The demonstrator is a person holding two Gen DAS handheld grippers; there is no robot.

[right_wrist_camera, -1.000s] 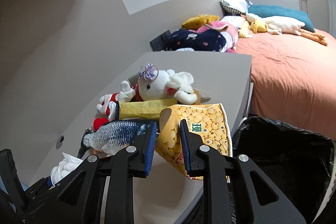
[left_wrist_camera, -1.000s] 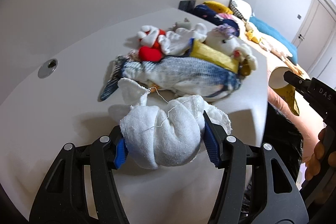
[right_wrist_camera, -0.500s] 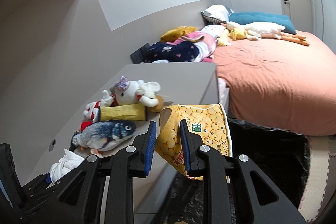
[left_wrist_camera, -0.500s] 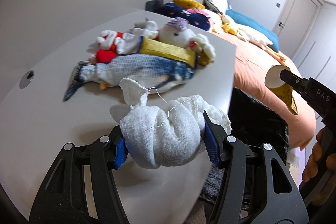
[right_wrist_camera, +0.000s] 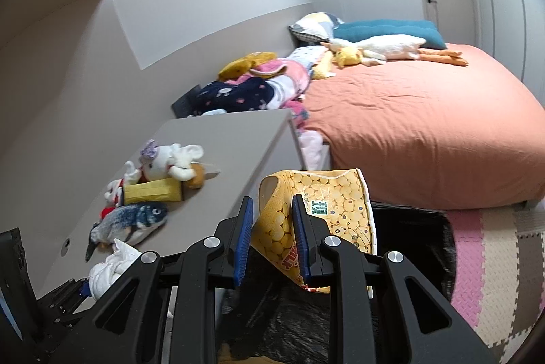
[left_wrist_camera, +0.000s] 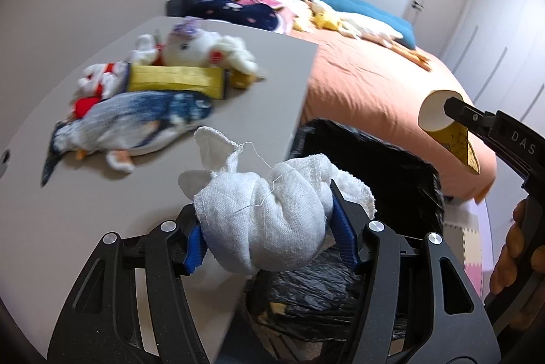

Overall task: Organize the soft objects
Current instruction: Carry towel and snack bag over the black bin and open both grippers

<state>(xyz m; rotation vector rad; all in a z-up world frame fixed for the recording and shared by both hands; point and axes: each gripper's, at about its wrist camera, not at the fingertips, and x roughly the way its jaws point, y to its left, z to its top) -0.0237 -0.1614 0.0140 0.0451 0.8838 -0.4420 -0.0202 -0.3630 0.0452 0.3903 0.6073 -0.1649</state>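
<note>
Now both hands have swung off the grey desk (left_wrist_camera: 211,180) toward the black bin bag (left_wrist_camera: 385,159) that stands between the desk and the bed (right_wrist_camera: 425,125). A second ago the view past both loads was still filled with desktop; the bag's dark mouth now lies under and just beyond them. The left gripper (left_wrist_camera: 269,224) stays clenched on the knotted white cloth bundle (left_wrist_camera: 265,221), which bulges between its blue pads at the desk's edge. The right gripper (right_wrist_camera: 272,238) stays pinched on the wall of the yellow popcorn-print paper cup (right_wrist_camera: 316,210), which hangs over the bag. Left behind on the desk are the plush fish (left_wrist_camera: 133,125), the white bunny toy (left_wrist_camera: 201,50) and the folded yellow cloth (left_wrist_camera: 173,79). By my reading, this is the carry before a drop, so the desk is partly sorted.
</note>
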